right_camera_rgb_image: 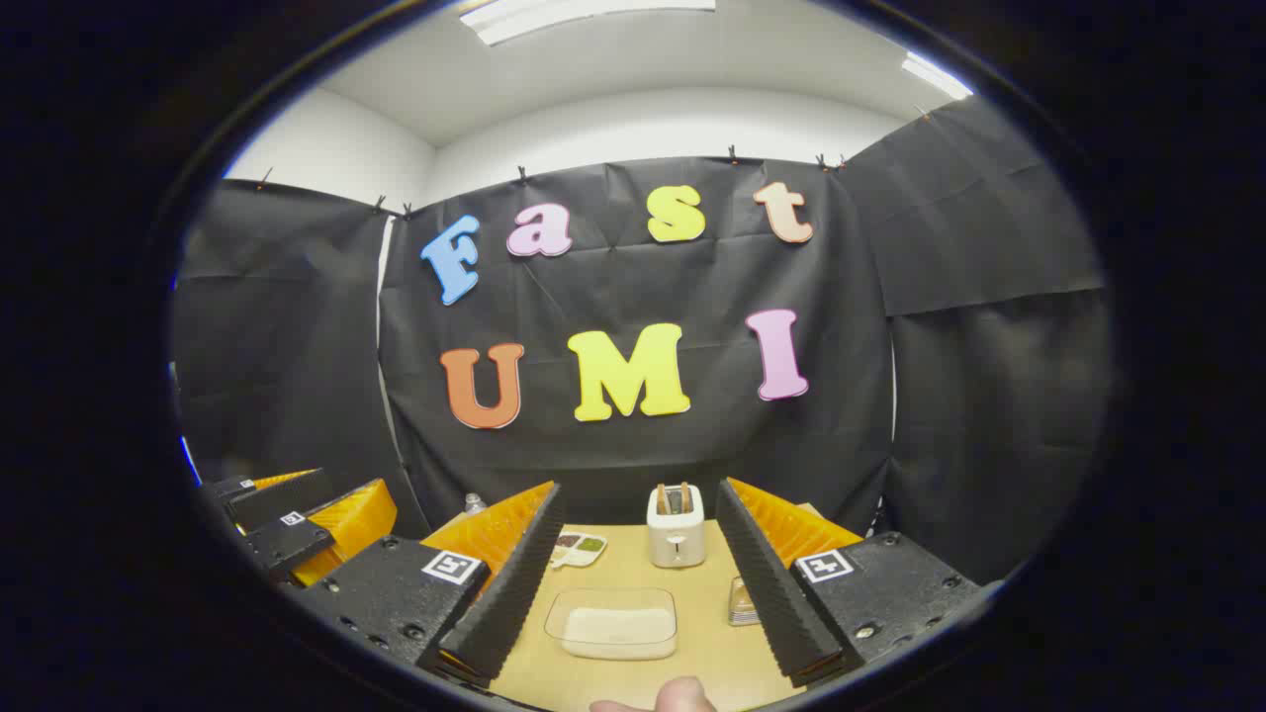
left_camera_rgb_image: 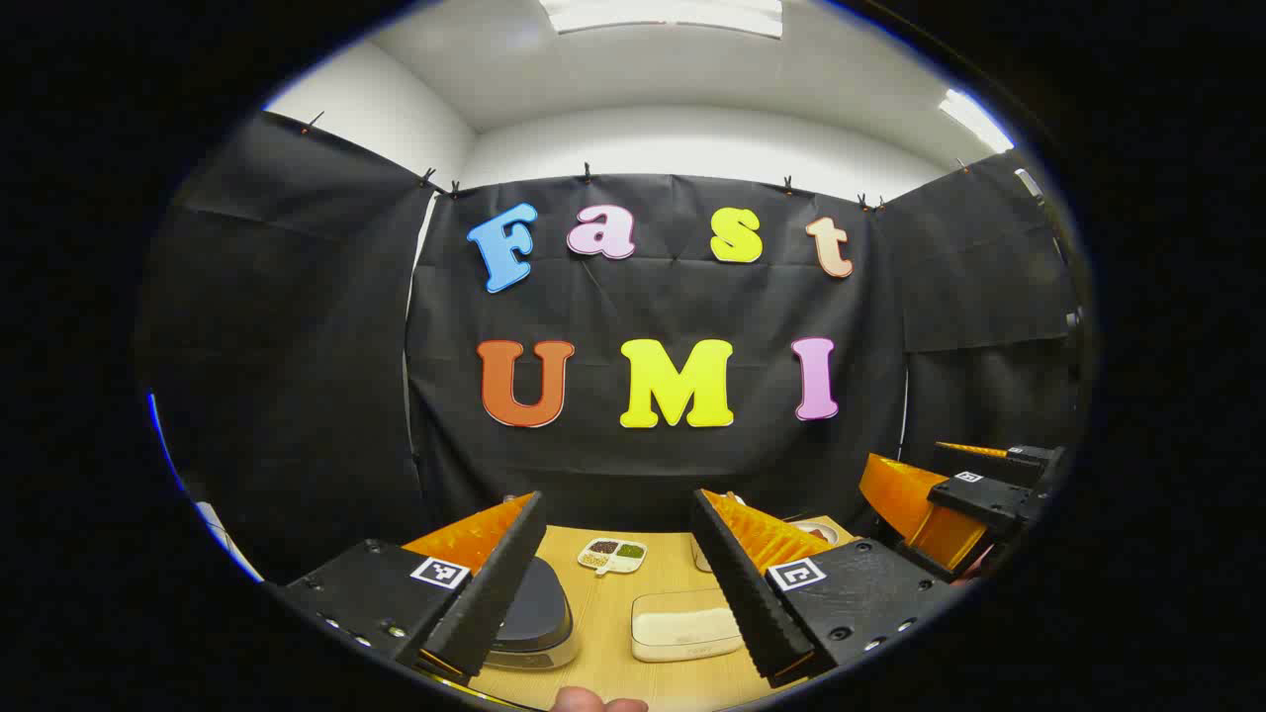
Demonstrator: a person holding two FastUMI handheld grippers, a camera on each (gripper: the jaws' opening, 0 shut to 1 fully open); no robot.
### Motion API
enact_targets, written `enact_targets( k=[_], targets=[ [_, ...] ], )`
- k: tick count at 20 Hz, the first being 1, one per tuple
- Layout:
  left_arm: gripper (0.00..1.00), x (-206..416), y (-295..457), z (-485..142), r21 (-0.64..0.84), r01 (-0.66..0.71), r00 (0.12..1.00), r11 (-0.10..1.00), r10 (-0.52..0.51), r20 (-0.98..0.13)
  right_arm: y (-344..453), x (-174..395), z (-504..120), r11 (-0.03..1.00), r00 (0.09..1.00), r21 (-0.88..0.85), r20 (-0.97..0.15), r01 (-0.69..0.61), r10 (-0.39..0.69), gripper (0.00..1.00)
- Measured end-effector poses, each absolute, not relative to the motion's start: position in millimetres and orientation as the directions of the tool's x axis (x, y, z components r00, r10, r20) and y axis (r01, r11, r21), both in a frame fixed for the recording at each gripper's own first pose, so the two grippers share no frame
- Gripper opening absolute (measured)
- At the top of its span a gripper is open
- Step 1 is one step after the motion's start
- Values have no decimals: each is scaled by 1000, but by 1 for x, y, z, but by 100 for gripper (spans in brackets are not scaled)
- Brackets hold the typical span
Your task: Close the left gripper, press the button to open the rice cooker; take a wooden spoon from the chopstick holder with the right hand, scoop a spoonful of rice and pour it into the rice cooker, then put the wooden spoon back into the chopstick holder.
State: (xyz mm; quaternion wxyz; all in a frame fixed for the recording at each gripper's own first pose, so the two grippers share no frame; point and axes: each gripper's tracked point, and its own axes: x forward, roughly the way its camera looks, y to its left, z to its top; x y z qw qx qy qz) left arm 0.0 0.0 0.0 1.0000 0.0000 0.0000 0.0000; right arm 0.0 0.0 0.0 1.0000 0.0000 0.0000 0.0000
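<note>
**Start state: both jaws wide, cooker lid down, nothing held**

Left gripper [left_camera_rgb_image: 618, 583]: jaws spread apart, empty. Rice cooker [left_camera_rgb_image: 532, 615] sits low between them, toward my left finger, lid down. Can't pick out the button from here, my finger covers part of the body.

Right gripper [right_camera_rgb_image: 633, 583]: jaws also spread, empty. Between them on the wooden surface [right_camera_rgb_image: 633, 672]: clear rice container [right_camera_rgb_image: 613, 623] close in, chopstick holder [right_camera_rgb_image: 677, 526] farther back with what looks like two wooden handles sticking up. Small divided dish [right_camera_rgb_image: 577, 548] off toward the left finger. A stack of something flat near the right finger, can't tell what.

In the left gripper view the rice container [left_camera_rgb_image: 685, 625] lies just right of the cooker, both near each other on the surface.

First step not done: left jaws need to clench before pressing.

Risks, my read:
- Pressing with jaws open: a finger tip straddles or misses the button, lid doesn't pop.
- Button location unclear from this angle, so I could push the housing and slide the cooker toward the rice container.
- Holder looks light and tall; pulling a spoon at an angle could tip it.
- Cooker and container are close, so the lid swing or my left gripper could crowd the scoop path.
- Overfilled spoon spills grains on the surface in transit.
</note>
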Motion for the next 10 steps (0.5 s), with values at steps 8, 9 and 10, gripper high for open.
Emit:
enact_targets(
  k=[8,9,10],
  targets=[
    [94,-2,8,1,7,-32,999,999,32,-2,1,3,-1,1000,1000,7,-6,-14,14,100],
    [94,-2,8,2,9,-32,999,999,32,-2,0,4,-2,1000,1000,8,-9,-14,15,100],
    [94,-3,7,1,13,-29,1000,999,29,-1,1,6,-4,1000,1000,8,-15,-15,15,97]
  ],
)
